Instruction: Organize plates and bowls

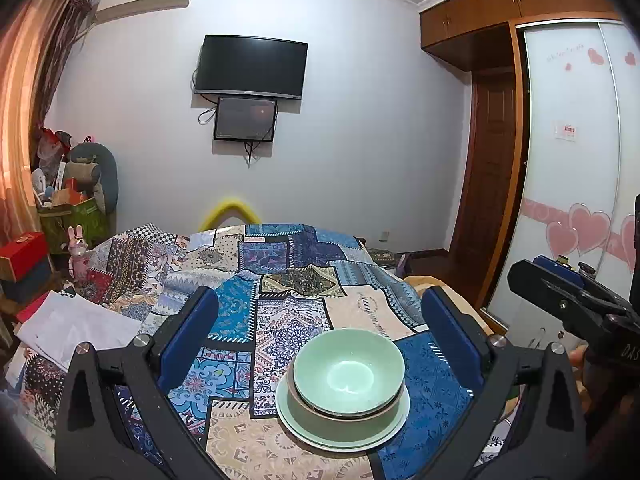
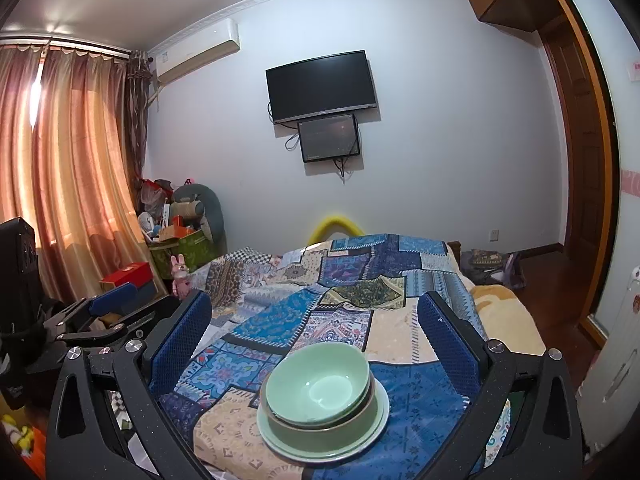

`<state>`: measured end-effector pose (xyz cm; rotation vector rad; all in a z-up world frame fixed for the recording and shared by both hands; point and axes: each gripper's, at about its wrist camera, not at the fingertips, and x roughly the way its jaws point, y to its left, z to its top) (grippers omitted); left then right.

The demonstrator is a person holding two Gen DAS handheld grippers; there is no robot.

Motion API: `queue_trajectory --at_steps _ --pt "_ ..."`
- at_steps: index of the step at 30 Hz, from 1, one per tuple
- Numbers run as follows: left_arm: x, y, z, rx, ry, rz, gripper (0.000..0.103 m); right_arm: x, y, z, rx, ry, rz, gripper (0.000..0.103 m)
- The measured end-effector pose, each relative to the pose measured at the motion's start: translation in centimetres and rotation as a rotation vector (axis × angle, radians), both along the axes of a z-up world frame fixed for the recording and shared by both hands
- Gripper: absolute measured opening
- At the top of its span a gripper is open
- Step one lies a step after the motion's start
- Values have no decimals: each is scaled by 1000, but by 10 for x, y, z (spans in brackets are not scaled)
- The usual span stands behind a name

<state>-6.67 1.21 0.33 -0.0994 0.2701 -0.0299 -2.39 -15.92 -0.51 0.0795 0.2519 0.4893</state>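
Two pale green bowls (image 1: 347, 372) sit nested on stacked plates (image 1: 344, 436) near the bed's (image 1: 372, 312) front edge, on a patchwork cover. Glazed ceramic, they look stiff, slippery, breakable and fairly heavy together; a rim pinch seems safest, since soft bedding could tip them. The left gripper (image 1: 320, 340) and right gripper (image 2: 316, 344) hover spread wide, empty.

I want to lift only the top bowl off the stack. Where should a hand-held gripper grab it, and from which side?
Grip the top bowl by its rim, one finger inside and one outside, coming down from above. It sits nested in the lower bowl, so only its rim and upper wall stand clear. The near-right rim is probably easiest for the right hand-held gripper, which is open.
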Motion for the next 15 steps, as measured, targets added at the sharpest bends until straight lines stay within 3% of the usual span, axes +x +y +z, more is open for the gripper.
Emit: queue_trajectory --at_steps 15 --pt "0 -5 -1 14 -1 -11 103 1 -1 -1 5 11 1 103"
